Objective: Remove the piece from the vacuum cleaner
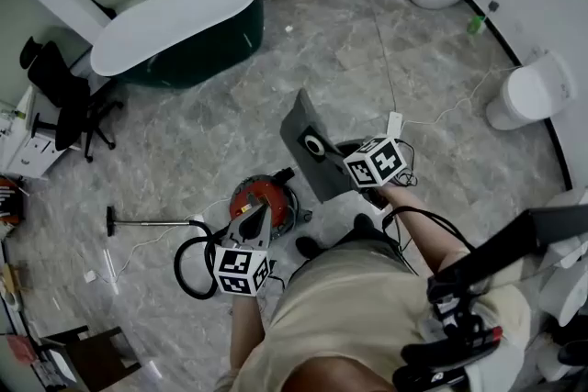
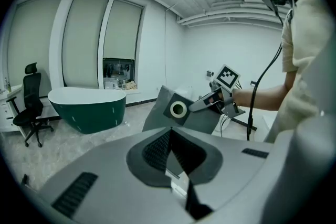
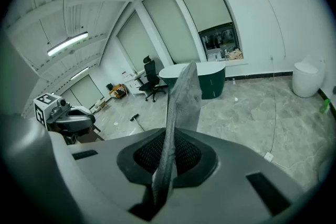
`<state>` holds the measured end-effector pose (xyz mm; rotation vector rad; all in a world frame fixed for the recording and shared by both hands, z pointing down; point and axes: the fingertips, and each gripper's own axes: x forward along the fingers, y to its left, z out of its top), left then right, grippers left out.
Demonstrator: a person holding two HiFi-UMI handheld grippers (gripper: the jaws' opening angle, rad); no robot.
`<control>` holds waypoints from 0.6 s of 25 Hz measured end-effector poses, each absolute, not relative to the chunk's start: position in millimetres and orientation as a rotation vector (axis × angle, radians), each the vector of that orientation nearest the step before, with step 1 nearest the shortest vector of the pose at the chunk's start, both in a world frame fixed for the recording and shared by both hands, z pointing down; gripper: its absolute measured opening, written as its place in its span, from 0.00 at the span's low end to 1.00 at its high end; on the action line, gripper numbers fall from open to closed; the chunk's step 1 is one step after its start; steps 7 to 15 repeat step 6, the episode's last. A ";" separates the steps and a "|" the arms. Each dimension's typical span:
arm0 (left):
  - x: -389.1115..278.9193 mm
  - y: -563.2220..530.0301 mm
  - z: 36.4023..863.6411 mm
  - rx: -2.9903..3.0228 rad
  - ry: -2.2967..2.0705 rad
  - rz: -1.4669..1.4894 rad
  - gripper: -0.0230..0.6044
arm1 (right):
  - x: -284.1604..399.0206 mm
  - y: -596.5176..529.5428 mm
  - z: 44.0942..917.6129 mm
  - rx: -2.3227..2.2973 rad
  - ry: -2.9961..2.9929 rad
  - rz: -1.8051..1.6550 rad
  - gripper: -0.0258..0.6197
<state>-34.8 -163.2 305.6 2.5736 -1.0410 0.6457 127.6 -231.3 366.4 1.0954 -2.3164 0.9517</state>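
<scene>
The right gripper (image 3: pixel 164 168) is clamped on the edge of a grey dust bag (image 3: pixel 182 99), holding it up in the air, clear of the red vacuum cleaner (image 1: pixel 277 196) on the floor (image 1: pixel 367 60). The left gripper (image 2: pixel 170 136) hangs above the vacuum cleaner with its jaws together and nothing between them. The bag's round collar (image 2: pixel 178 109) faces the left gripper.
</scene>
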 end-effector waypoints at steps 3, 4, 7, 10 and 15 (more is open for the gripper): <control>14.3 -158.6 294.4 2.591 -1.072 0.614 0.03 | 169.0 -222.7 365.6 1.067 -2.327 0.936 0.07; 41.1 -155.3 293.8 2.599 -1.070 0.601 0.03 | 194.5 -217.1 366.6 1.071 -2.325 0.933 0.08; 98.7 -146.9 294.7 2.614 -1.055 0.578 0.03 | 250.8 -203.6 369.6 1.090 -2.315 0.934 0.08; 98.7 -146.9 294.7 2.614 -1.055 0.578 0.03 | 250.8 -203.6 369.6 1.090 -2.315 0.934 0.08; 98.7 -146.9 294.7 2.614 -1.055 0.578 0.03 | 250.8 -203.6 369.6 1.090 -2.315 0.934 0.08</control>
